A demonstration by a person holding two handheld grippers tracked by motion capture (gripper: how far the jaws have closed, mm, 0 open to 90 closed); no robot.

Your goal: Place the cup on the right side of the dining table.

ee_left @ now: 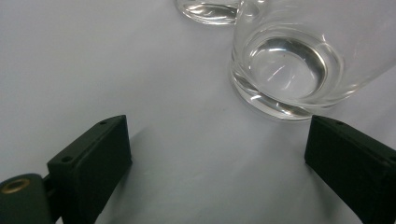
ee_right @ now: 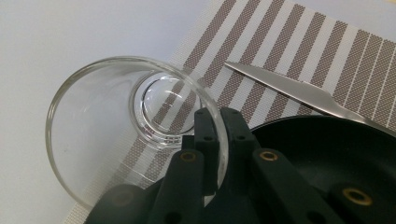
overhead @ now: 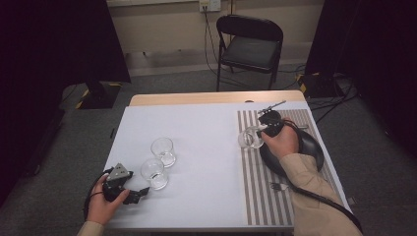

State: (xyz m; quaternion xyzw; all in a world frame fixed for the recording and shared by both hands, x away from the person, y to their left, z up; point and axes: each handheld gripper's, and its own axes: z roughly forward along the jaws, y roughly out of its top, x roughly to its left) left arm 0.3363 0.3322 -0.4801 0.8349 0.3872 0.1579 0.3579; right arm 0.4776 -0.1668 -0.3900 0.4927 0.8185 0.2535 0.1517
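Observation:
On the white table cover stand two clear empty glasses, the nearer one and the farther one. My left gripper lies low on the table just short of the nearer glass, open, with bare table between its jaws. Over the left edge of the striped placemat, my right gripper is shut on the rim of a third glass, one jaw inside the wall and one outside. That glass is tilted, its mouth toward the right gripper view's camera.
A black plate rests on the placemat under my right hand. A table knife lies on the mat beyond the plate. A small metal item sits on the mat's near part. A black folding chair stands behind the table.

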